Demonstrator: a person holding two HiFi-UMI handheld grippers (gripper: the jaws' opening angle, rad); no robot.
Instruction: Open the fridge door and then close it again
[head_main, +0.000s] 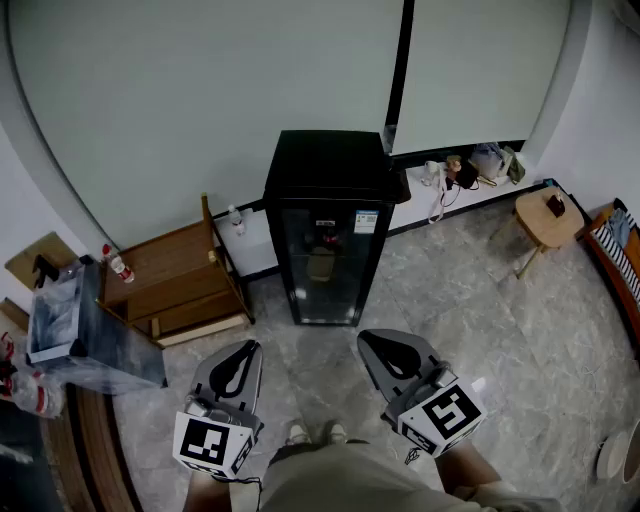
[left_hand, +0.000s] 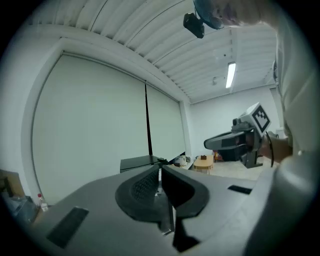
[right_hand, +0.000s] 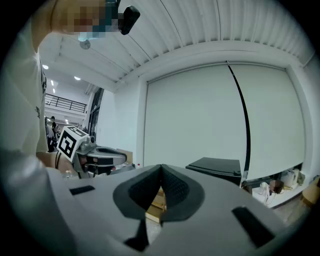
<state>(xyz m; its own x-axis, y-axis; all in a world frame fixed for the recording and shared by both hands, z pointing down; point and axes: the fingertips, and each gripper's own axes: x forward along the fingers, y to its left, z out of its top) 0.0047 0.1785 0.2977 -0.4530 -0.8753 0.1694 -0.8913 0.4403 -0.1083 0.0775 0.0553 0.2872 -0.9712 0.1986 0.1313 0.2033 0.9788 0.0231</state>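
**Item 1.** Grey plastic left gripper (left_hand: 159, 169) with black ribbed pads. Held low in front of the person, pointing roughly level. Jaws pressed together, nothing between them.

**Item 2.** Grey plastic right gripper (right_hand: 161, 168), same make, beside the left one and apart from it. Jaws closed tip to tip and empty.

**Item 3.** Grey marbled tile floor (head_main: 320, 350). It lies bare between both grippers and everything ahead.

**Item 4.** Black upright glass-fronted fridge (head_main: 325, 250). It stands straight ahead of both grippers and well apart from them, roughly on the line between the two. Its glass door (head_main: 322, 262) sits flush with the cabinet, shut. Some contents show dimly behind the glass.

**Item 5.** Low brown wooden shelf unit (head_main: 175, 280), ahead and to the left of the left gripper, beside the fridge.

**Item 6.** Round pale wooden stool (head_main: 545, 220), far ahead and to the right of the right gripper.

**Item 7.** Pale roller blinds (head_main: 200, 100), behind the fridge.

**Progress.** The door is closed and neither gripper is near it. This fits a task not yet begun or one already finished, and the frames do not settle which. If it has not begun, the approach, the opening and the closing all remain.
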